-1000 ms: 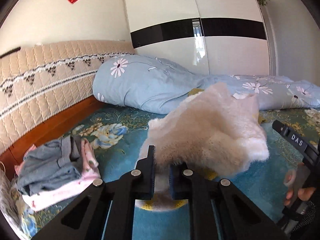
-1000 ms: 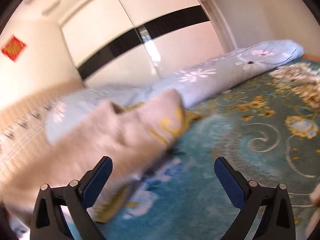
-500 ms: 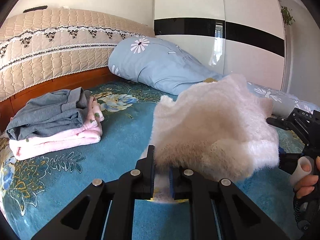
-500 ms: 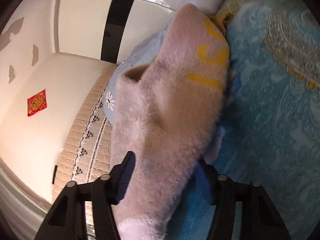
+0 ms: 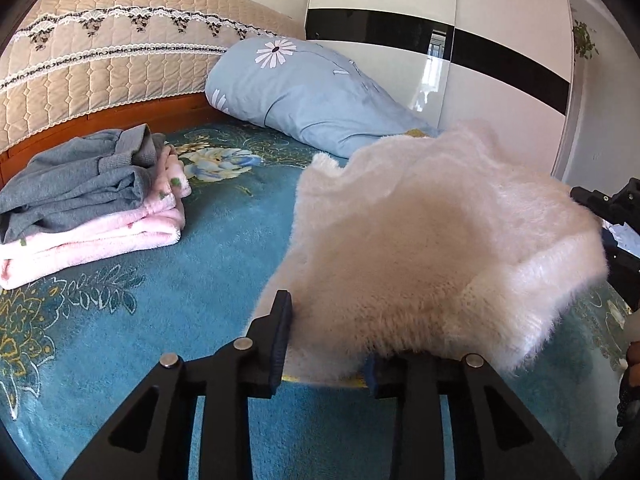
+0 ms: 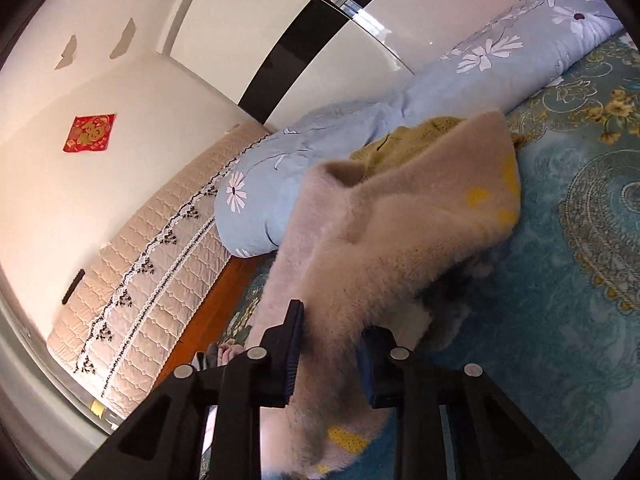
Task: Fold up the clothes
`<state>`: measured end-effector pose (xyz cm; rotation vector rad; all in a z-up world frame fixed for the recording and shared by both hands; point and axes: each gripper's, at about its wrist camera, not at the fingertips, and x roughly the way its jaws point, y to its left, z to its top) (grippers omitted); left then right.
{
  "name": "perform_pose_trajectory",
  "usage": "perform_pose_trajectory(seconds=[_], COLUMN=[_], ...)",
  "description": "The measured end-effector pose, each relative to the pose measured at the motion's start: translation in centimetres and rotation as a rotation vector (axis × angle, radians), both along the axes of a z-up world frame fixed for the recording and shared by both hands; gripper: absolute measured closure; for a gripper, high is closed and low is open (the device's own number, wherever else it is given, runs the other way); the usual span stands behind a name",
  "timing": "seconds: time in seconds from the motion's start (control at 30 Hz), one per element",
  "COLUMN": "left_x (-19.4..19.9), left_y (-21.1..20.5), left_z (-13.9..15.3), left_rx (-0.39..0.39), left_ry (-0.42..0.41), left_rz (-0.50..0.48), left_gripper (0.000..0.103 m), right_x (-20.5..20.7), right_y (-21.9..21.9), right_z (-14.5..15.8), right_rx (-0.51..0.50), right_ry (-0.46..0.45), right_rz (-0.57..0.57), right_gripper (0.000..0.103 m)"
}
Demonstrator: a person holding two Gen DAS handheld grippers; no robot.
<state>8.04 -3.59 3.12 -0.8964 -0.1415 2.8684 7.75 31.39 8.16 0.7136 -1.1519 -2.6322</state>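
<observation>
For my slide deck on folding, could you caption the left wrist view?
Left tongs lift a fluffy white garment above the blue bedspread, a folded stack nearby.

Fluffy, long-piled white fleece garment (image 5: 436,240); matt black plastic gripper (image 5: 324,344) fingers with small metal rivets; plush teal bedspread (image 5: 160,320); smooth cotton pillow (image 5: 312,96); quilted fabric headboard (image 5: 100,52) over polished wood; glossy wardrobe doors (image 5: 440,60).
</observation>
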Motion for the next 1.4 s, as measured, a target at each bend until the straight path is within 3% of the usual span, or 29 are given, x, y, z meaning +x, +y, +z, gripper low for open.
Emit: perform_pose_trajectory(seconds=[0.1, 0.17, 0.37, 0.5, 0.73, 0.9, 1.0, 1.1, 1.2, 1.27, 1.4], left_x=[0.7, 1.0, 3.3, 5.5, 12.1, 19.5, 23.5, 25.3, 23.8, 21.9, 16.4], left_y=[-0.2, 0.6, 1.1, 0.9, 1.3, 1.9, 1.9, 1.8, 2.7, 3.8, 5.5], left_z=[0.6, 1.3, 7.2, 12.8, 22.7, 28.8, 32.2, 34.8, 34.5, 33.2, 26.5], left_rx=[0.006, -0.048, -0.065, -0.075, -0.076, -0.103, -0.092, -0.086, -0.098, -0.105, -0.115], left_ry=[0.032, 0.045, 0.17, 0.272, 0.486, 0.645, 0.692, 0.7, 0.642, 0.57, 0.373], left_rz=[0.006, 0.009, -0.045, -0.072, -0.126, -0.167, -0.219, -0.277, -0.31, -0.326, -0.341], left_gripper=[0.084, 0.089, 0.091, 0.091, 0.091, 0.091, 0.091, 0.091, 0.091, 0.091, 0.091], right_x=[0.5, 0.7, 2.9, 4.6, 12.7, 21.2, 27.2, 32.1, 33.4, 32.3, 25.9], right_y=[-0.3, -0.6, -1.2, -1.7, -3.4, -3.8, -4.2, -4.6, -4.5, -4.1, -2.1], right_z=[1.2, 2.7, 9.4, 12.6, 20.0, 26.3, 30.1, 33.4, 34.7, 34.1, 28.4], right_rx=[-0.044, -0.053, 0.066, 0.067, 0.098, 0.186, 0.247, 0.336, 0.362, 0.379, 0.327], right_ry=[-0.008, 0.008, 0.143, 0.177, 0.344, 0.494, 0.579, 0.648, 0.639, 0.579, 0.36], right_rz=[0.006, 0.022, 0.04, 0.035, -0.006, 0.004, 0.004, -0.013, -0.014, -0.023, -0.019], right_gripper=[0.085, 0.087, 0.089, 0.09, 0.09, 0.09, 0.09, 0.09, 0.09, 0.09, 0.089])
